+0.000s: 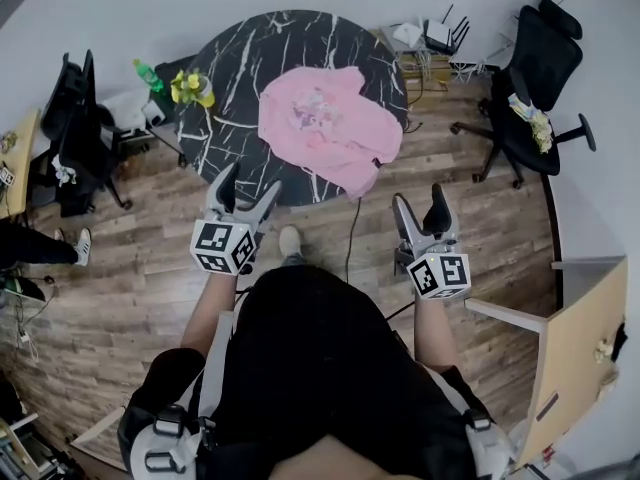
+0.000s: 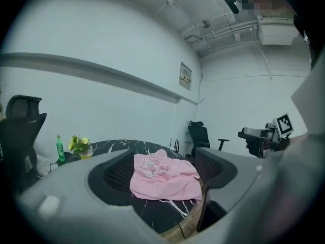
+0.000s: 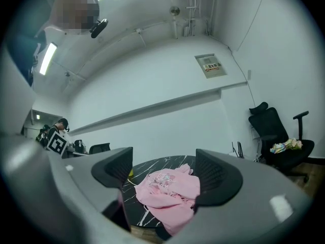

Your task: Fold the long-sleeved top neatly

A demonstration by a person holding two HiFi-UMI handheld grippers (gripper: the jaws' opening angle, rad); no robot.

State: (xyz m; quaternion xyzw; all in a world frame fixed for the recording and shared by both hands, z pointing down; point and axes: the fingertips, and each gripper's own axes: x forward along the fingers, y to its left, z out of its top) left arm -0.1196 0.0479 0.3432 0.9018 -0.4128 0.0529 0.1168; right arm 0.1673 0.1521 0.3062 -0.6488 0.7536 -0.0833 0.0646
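Note:
A pink long-sleeved top [image 1: 327, 125] lies crumpled on the right half of a round black marble table [image 1: 240, 68], one part hanging over the near edge. My left gripper [image 1: 246, 185] hovers open just short of the table's near edge, left of the top. My right gripper [image 1: 420, 209] is open over the floor, to the right of the table. Neither touches the cloth. The top [image 2: 162, 177] shows between the left jaws, and the top [image 3: 167, 192] also sits far off between the right jaws. Both hold nothing.
A yellow cup with flowers [image 1: 190, 88] and a green bottle [image 1: 148, 75] stand at the table's left rim. Black office chairs stand at the left [image 1: 75, 128] and right [image 1: 535, 83]. A cable [image 1: 350, 233] runs across the wood floor. A wooden desk [image 1: 575, 353] is at the right.

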